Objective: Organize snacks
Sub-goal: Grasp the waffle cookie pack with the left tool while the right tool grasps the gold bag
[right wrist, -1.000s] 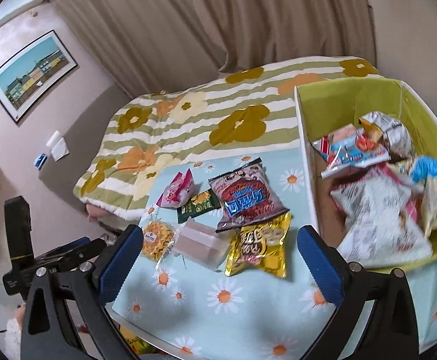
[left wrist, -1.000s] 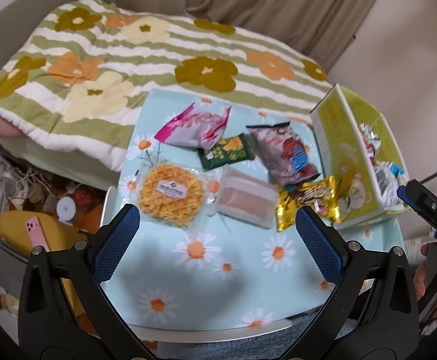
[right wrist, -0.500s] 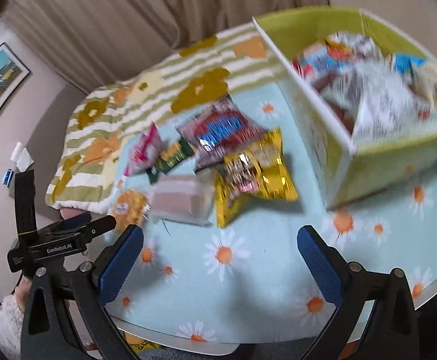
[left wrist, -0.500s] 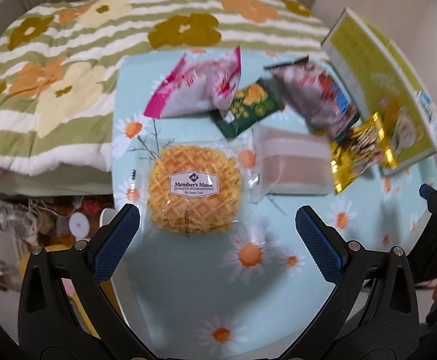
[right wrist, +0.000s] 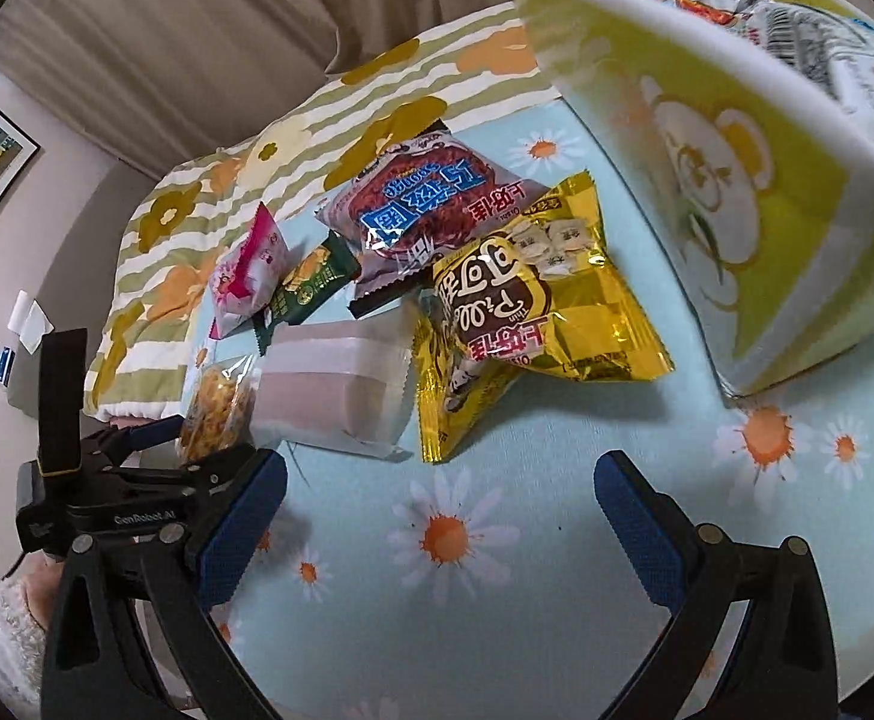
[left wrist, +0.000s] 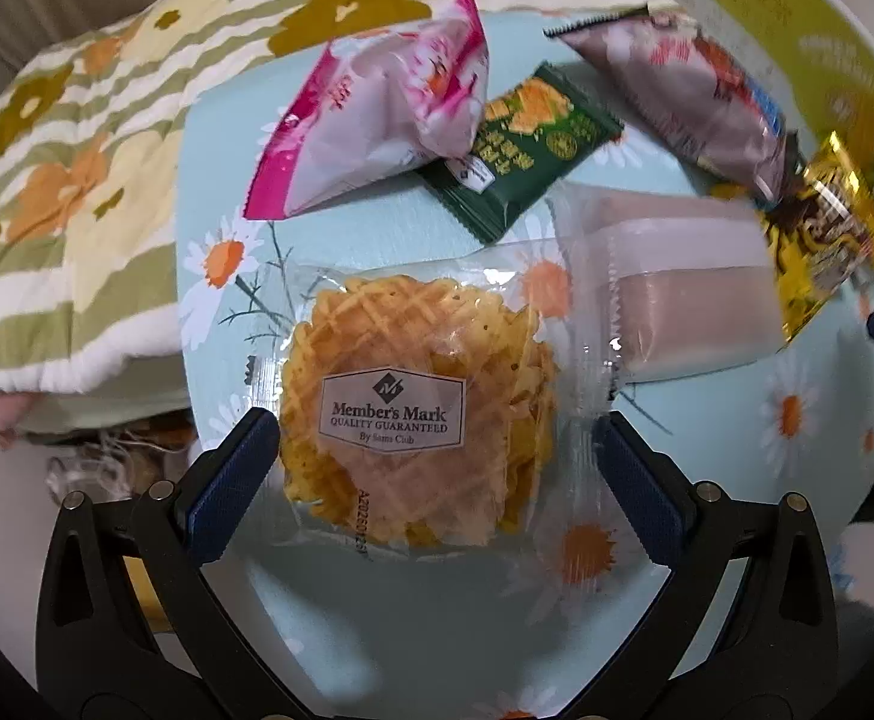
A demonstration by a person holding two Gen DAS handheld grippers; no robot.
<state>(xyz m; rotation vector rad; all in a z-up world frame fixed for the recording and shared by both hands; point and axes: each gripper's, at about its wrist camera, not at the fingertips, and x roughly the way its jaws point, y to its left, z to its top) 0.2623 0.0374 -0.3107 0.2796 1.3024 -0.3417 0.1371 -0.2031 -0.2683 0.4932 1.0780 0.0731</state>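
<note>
My left gripper (left wrist: 434, 456) is open, its jaws on either side of a clear pack of yellow waffle crisps (left wrist: 419, 414) on the daisy tablecloth (left wrist: 413, 612). Behind it lie a pink bag (left wrist: 377, 114), a green packet (left wrist: 527, 150), a pale pink wrapped block (left wrist: 689, 294), a purple bag (left wrist: 689, 78) and a gold bag (left wrist: 821, 240). My right gripper (right wrist: 440, 498) is open and empty above the cloth, just in front of the gold bag (right wrist: 527, 312). The green snack box (right wrist: 755, 180) stands at the right, full of packets.
A flowered striped quilt (left wrist: 77, 168) lies beyond the table's left and far edge. The table's left edge drops to floor clutter (left wrist: 107, 456). Curtains (right wrist: 227, 30) hang behind. The left gripper also shows in the right wrist view (right wrist: 155, 468).
Both grippers have moved down and forward toward the table. The left one has come around the waffle pack; the right one has closed in on the gold bag and box.
</note>
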